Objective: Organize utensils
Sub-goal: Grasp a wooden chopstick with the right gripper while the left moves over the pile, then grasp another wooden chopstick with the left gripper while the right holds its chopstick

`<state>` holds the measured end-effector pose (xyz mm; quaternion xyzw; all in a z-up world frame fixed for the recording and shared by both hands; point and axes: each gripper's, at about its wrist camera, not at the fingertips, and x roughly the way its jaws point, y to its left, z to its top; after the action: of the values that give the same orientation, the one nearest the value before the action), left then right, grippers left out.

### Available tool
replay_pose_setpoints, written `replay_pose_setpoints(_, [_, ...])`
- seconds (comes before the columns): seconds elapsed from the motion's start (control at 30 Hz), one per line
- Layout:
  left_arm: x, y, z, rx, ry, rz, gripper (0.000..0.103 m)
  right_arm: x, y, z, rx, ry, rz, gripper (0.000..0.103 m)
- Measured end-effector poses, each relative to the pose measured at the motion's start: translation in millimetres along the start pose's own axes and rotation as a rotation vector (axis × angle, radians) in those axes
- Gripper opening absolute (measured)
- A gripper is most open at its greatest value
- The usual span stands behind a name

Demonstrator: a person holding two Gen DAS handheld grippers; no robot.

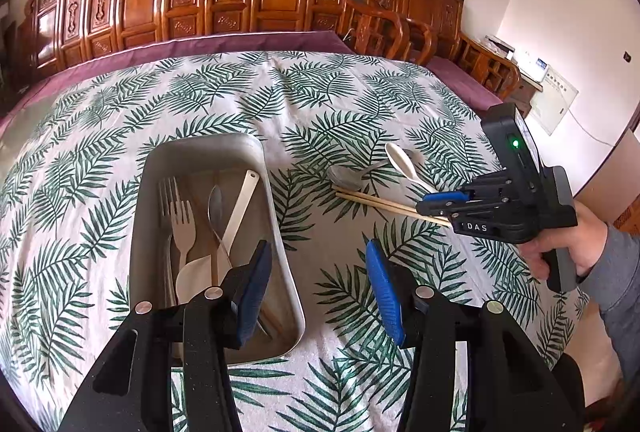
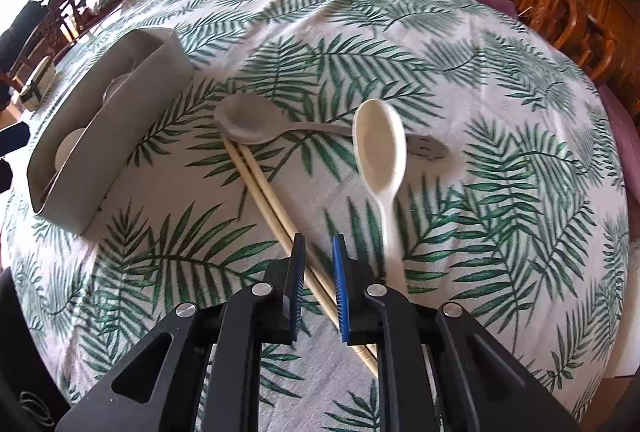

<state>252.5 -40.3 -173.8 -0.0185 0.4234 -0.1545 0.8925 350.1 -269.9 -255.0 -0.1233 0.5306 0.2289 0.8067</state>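
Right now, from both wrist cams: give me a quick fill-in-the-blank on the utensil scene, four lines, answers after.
1. The white fork lies inside the metal ____.
2. The chopsticks pass between the fingers of the ____ gripper.
3. The bowl of the white spoon lies across the handle of the ____ spoon.
4. The left gripper holds nothing; its jaws are ____.

Missing words: tray; right; grey; open
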Motion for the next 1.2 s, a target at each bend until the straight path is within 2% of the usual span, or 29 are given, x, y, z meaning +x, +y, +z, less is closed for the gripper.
replay_pose_setpoints(0.27, [0, 2, -3, -0.004, 0.003, -0.003, 0.047, 3, 3, 7, -0.035, 0.015, -0.018, 0.016])
replay_pose_setpoints(0.33, [0, 2, -4, -0.005, 0.004, -0.002, 0.047, 10, 4, 11, -0.047, 0.048, -0.02, 0.016])
replay_pose_setpoints(0.43, [0, 3, -5, -0.009, 0.005, -0.003, 0.047, 12, 9, 16, -0.075, 0.055, -0.04, 0.016])
replay_pose_setpoints(0.57, [-1, 4, -7, -0.013, 0.007, -0.006, 0.047, 12, 7, 15, -0.062, 0.058, -0.034, 0.015])
replay_pose_setpoints(0.83, [0, -6, -7, -0.006, 0.013, -0.018, 0.047, 0, 14, -8, -0.014, 0.077, 0.057, 0.007])
replay_pose_setpoints(1.2, [17, -51, -6, 0.02, 0.06, -0.032, 0.047, -39, -2, -41, 0.068, 0.007, 0.045, 0.005])
